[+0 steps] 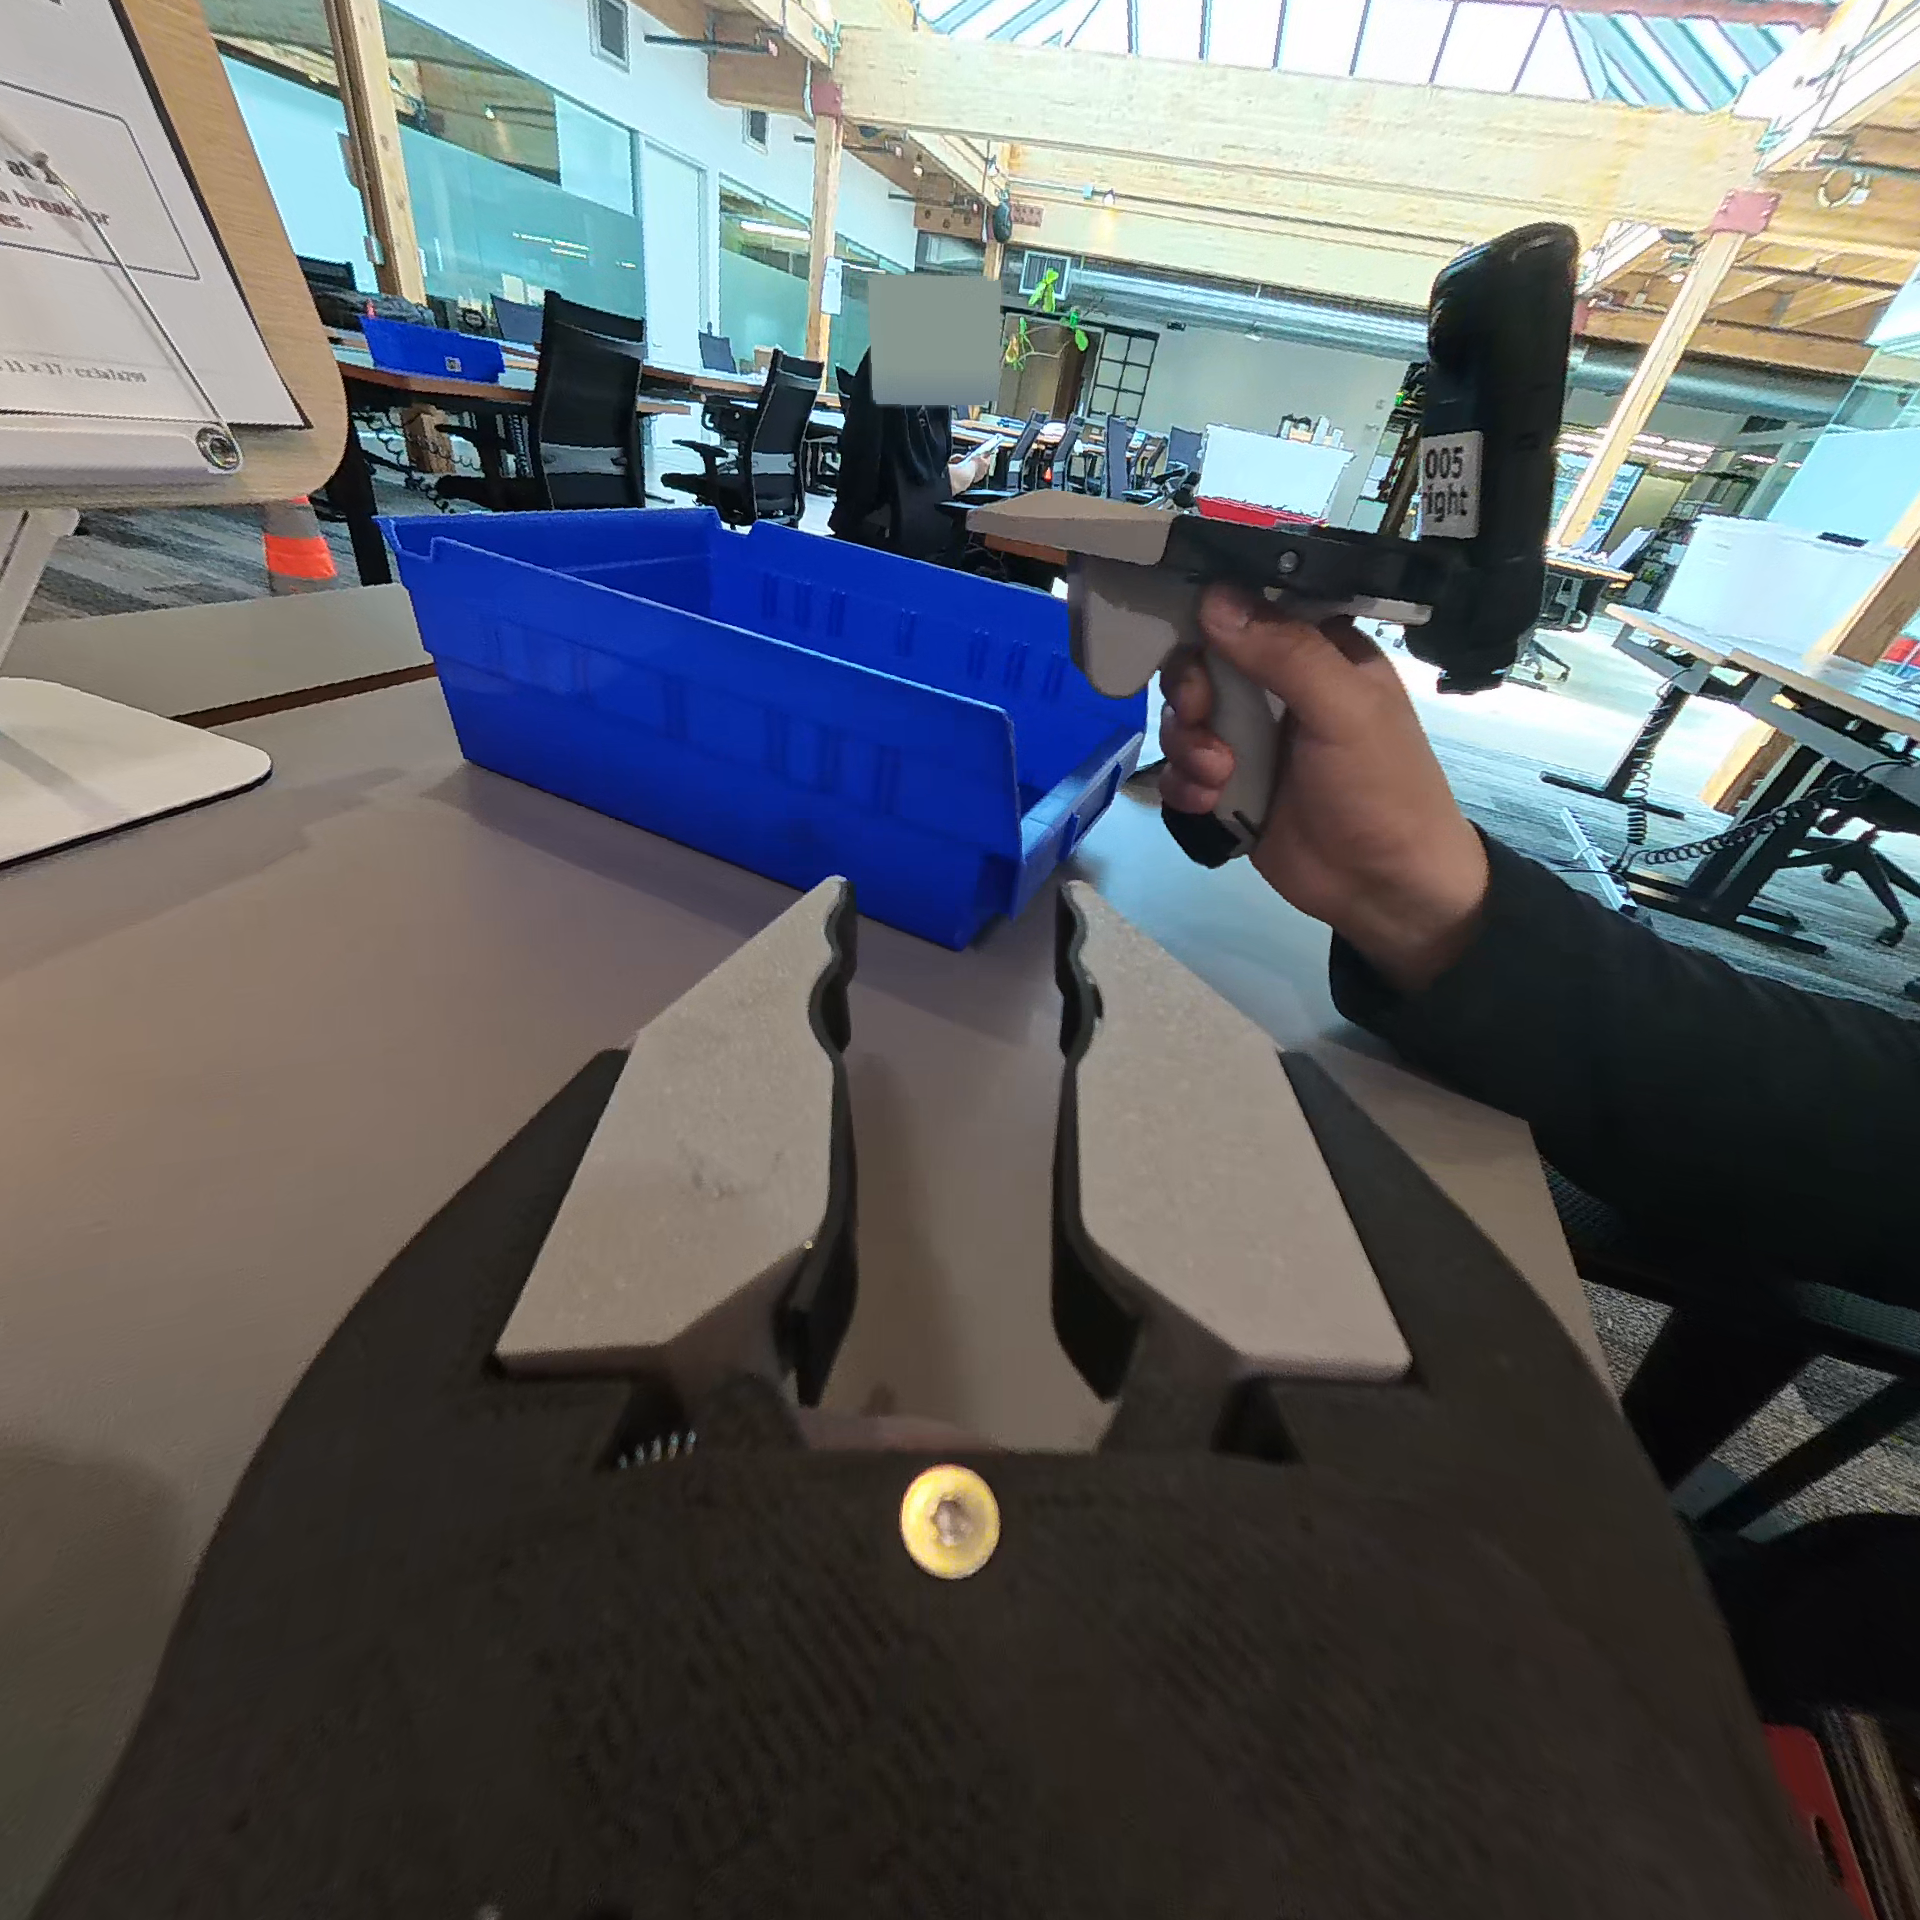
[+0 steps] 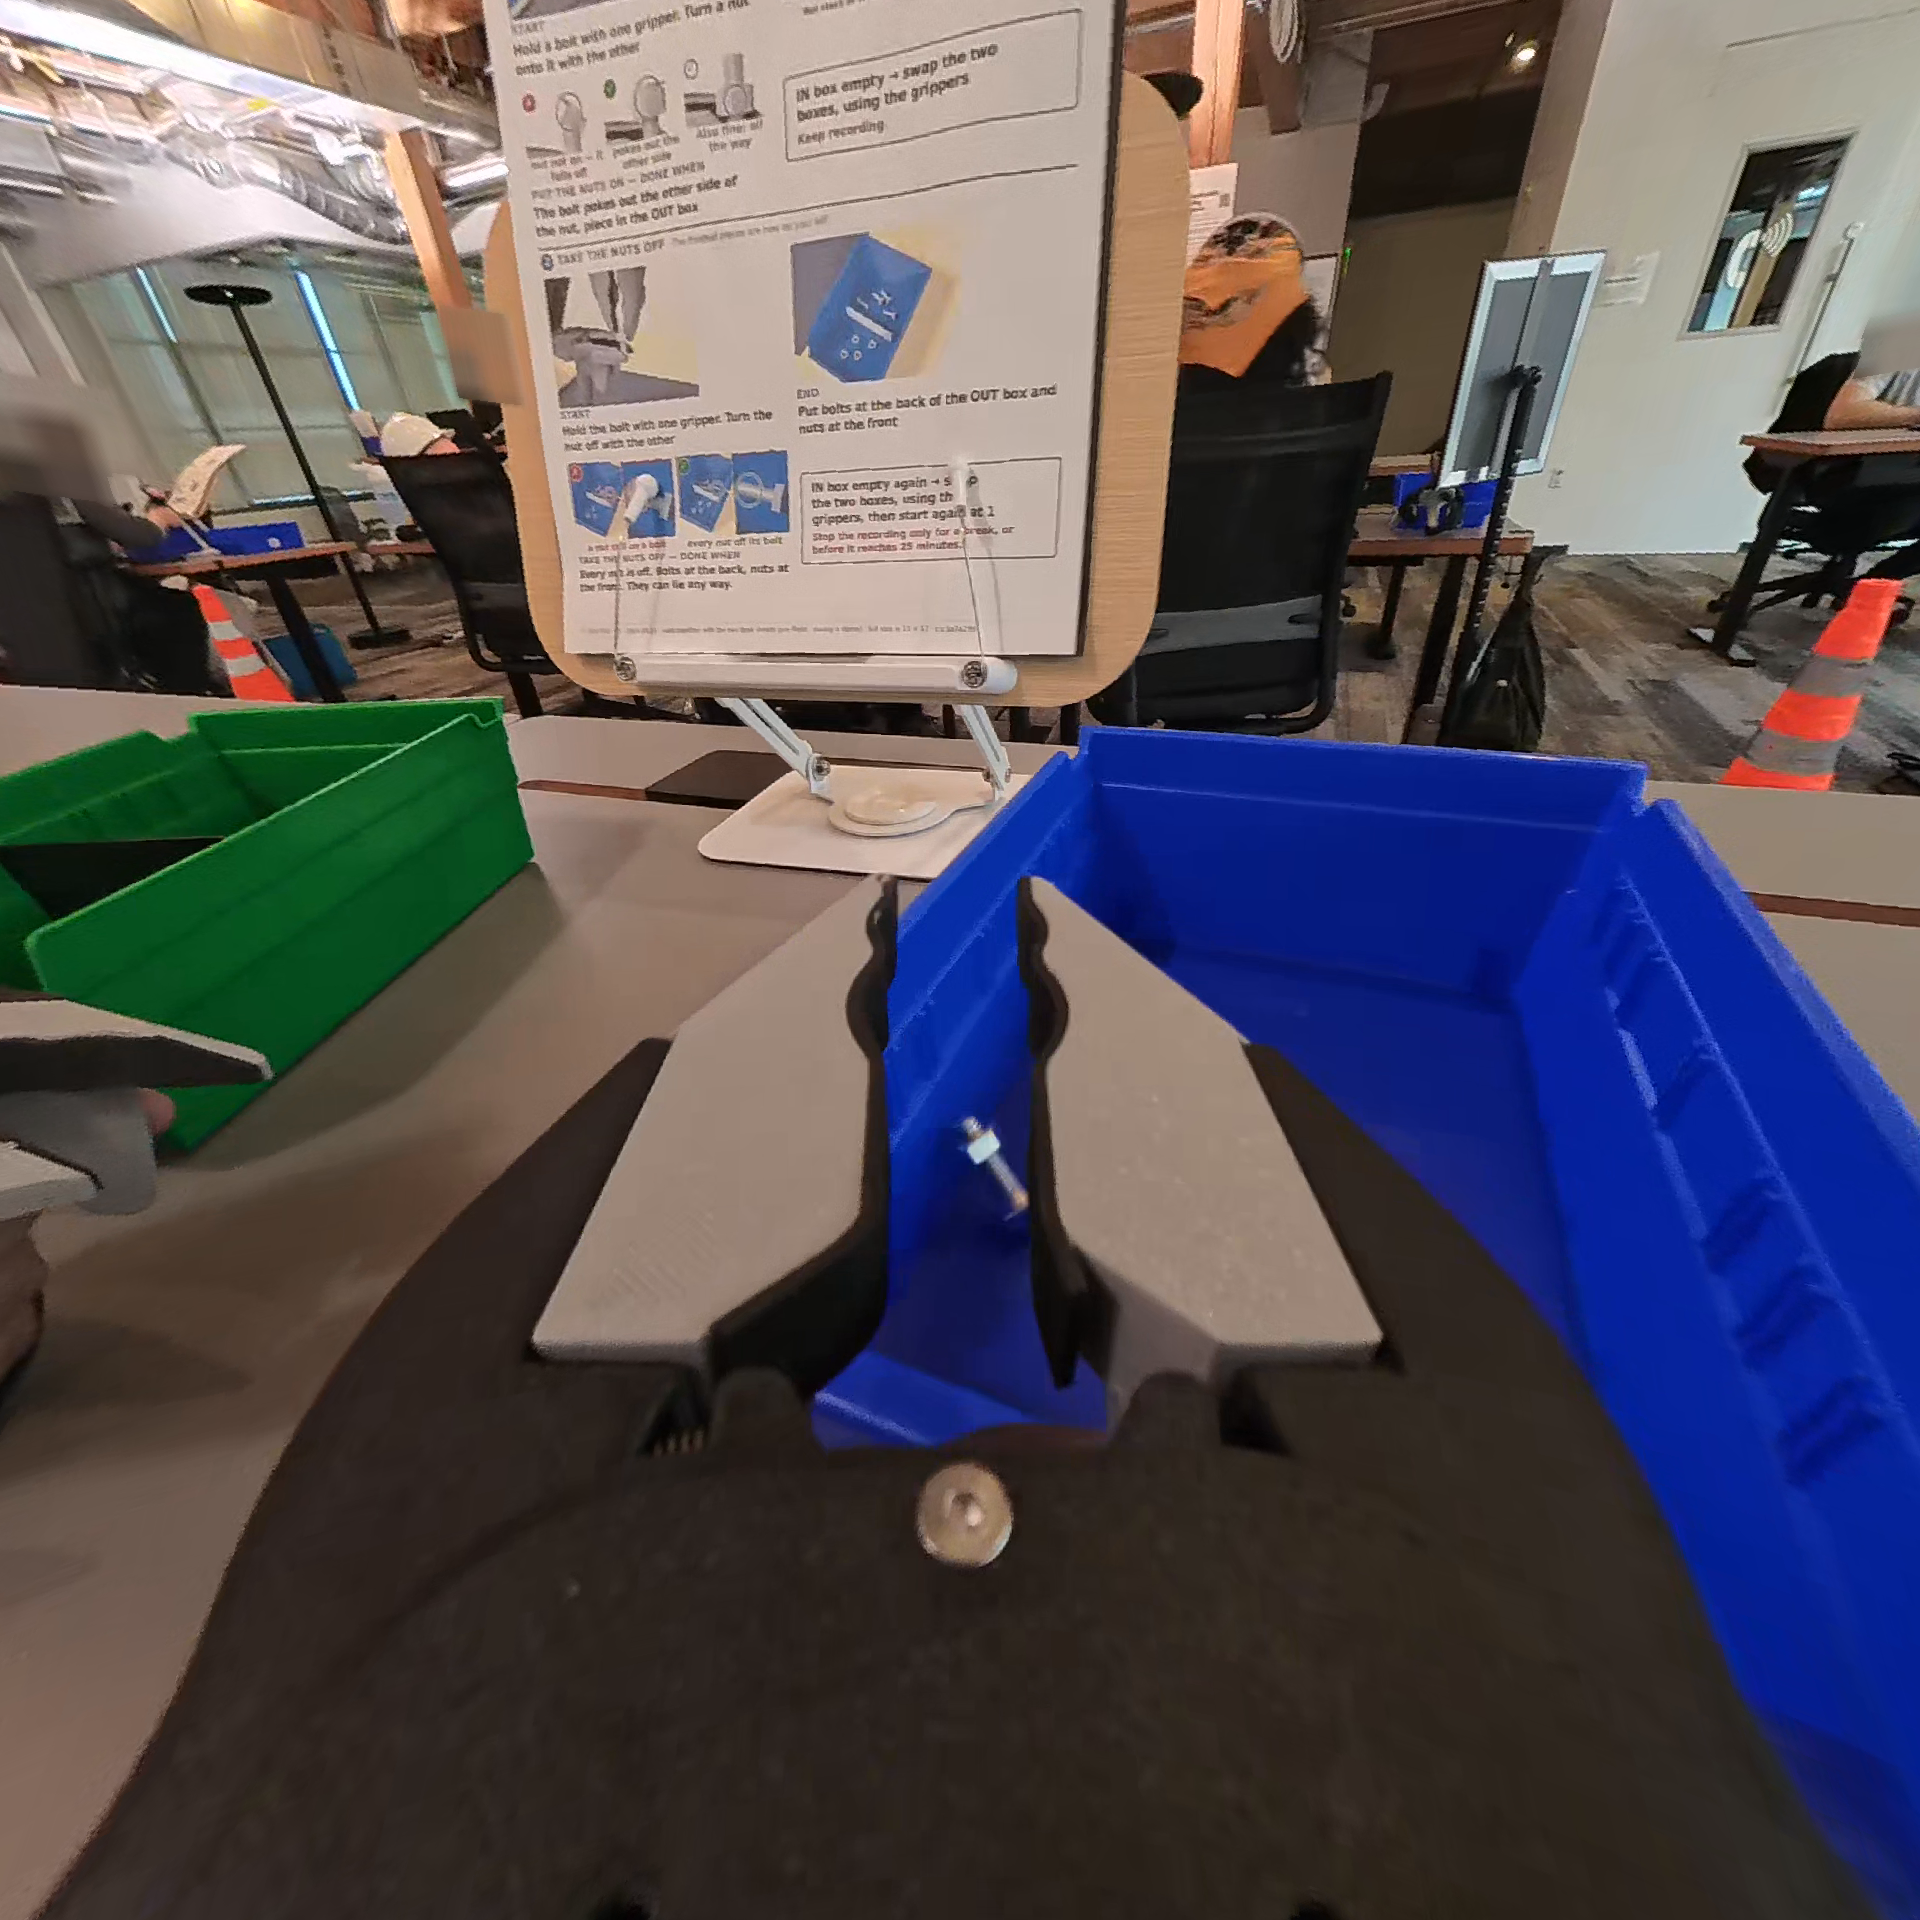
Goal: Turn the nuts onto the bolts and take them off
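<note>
A silver bolt with a nut on it lies on the floor of the blue bin, near its left wall. My right gripper is open and empty, held above the bin's near left part, and the bolt shows between its fingers. In the left wrist view the right gripper hangs over the blue bin, held by a hand. My left gripper is open and empty, low over the grey table, short of the bin's near corner.
A green bin stands on the table to the left. A stand with an instruction sheet is at the back between the bins. The left gripper's tip shows at the right wrist view's left edge. Orange cones, chairs and desks lie beyond. The grippers' ends are close to 20 centimetres from one another.
</note>
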The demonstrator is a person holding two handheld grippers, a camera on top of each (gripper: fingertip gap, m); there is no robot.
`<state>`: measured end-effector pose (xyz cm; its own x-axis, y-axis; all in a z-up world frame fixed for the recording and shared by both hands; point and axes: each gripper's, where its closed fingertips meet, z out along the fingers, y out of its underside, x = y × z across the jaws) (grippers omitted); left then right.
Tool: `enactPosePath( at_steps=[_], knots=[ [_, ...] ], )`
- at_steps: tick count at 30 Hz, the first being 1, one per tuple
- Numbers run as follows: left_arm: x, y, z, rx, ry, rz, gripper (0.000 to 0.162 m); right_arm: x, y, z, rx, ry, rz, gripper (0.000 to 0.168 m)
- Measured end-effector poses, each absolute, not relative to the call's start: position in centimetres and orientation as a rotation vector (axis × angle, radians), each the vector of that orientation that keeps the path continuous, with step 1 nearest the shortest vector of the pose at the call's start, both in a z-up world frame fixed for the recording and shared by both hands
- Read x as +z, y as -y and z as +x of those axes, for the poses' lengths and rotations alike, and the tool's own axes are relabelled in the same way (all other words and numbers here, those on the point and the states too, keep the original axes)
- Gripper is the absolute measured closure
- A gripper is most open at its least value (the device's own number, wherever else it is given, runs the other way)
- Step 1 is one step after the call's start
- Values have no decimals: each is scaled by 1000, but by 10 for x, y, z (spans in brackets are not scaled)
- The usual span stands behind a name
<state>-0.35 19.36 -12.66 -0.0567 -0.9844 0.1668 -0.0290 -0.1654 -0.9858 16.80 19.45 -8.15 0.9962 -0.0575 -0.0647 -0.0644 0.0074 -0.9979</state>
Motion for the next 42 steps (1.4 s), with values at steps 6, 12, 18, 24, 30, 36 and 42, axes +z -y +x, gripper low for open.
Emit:
enactPosePath(
  at_steps=[6,12,18,24,30,36,42],
  knots=[
    [-127,-193,-3,-1365,-1195,-1324,127,-79,-196,147,-38,13,-1557,149],
    [-131,-190,-3,-1328,-1195,-1352,127,-84,-202,120,-238,180,-1588,141],
    [-138,-176,-20,-1368,-1222,-1429,116,-83,-201,83,-192,310,-1549,137],
    [-119,-189,-75,-1285,-1242,-1486,104,-95,-201,65,-74,354,-1588,136],
    [-95,-304,-180,-685,-1373,-1818,114,-110,-201,41,58,408,-1643,133],
    [-151,-351,-241,-320,-1698,-2231,113,-119,-195,13,91,525,-1664,131],
    [-161,-384,-219,-197,-1754,-2139,119,-132,-193,-2,117,591,-1687,131]
  ],
)
